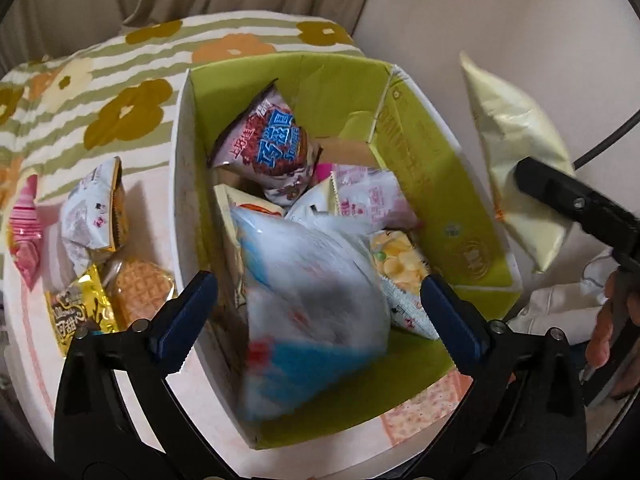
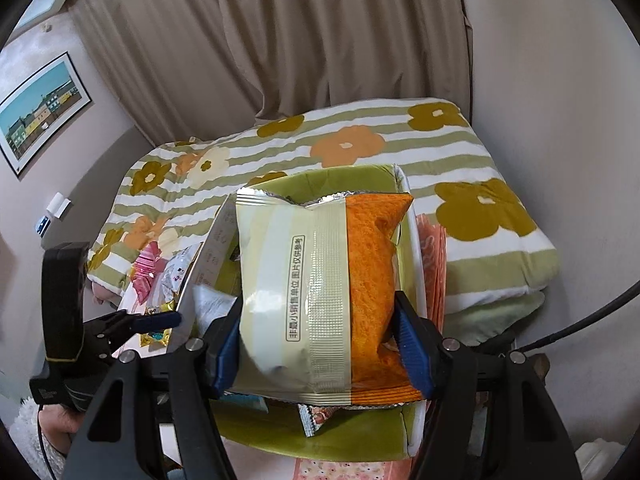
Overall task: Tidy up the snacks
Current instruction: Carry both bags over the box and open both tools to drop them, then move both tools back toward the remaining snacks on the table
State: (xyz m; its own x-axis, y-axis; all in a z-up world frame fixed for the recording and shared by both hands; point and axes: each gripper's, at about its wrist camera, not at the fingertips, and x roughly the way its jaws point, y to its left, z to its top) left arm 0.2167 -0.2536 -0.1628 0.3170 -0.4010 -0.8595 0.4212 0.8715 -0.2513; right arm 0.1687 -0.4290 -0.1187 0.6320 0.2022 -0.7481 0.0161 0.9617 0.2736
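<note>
- The left tool [image 1: 316, 312] hangs over the green-lined box [image 1: 452, 200], its jaws spread wide; a blurred blue-and-white packet [image 1: 312, 296] lies between them inside the box, and neither pad touches it.
- Under and around that packet the box holds more snacks: a white bag with blue characters [image 1: 268, 140], a pink-printed white packet [image 1: 368, 200] and a yellow chip bag [image 1: 396, 260].
- The right tool [image 2: 320, 344] is clamped on a cream-and-orange packet [image 2: 320, 280], a blue pad pressing each side, and holds it above the box [image 2: 312, 436].
- In the left wrist view the same packet [image 1: 516, 160] shows at the right, outside the box wall, in the right tool [image 1: 576, 204].
- Left of the box, loose snacks lie on the table [image 1: 28, 336]: a waffle [image 1: 140, 296], a gold packet [image 1: 78, 312], a white packet [image 1: 92, 216] and a pink one [image 1: 26, 232].
- Behind the box lies a striped quilt with flowers [image 2: 480, 200], and a beige curtain [image 2: 300, 40] hangs beyond it.
</note>
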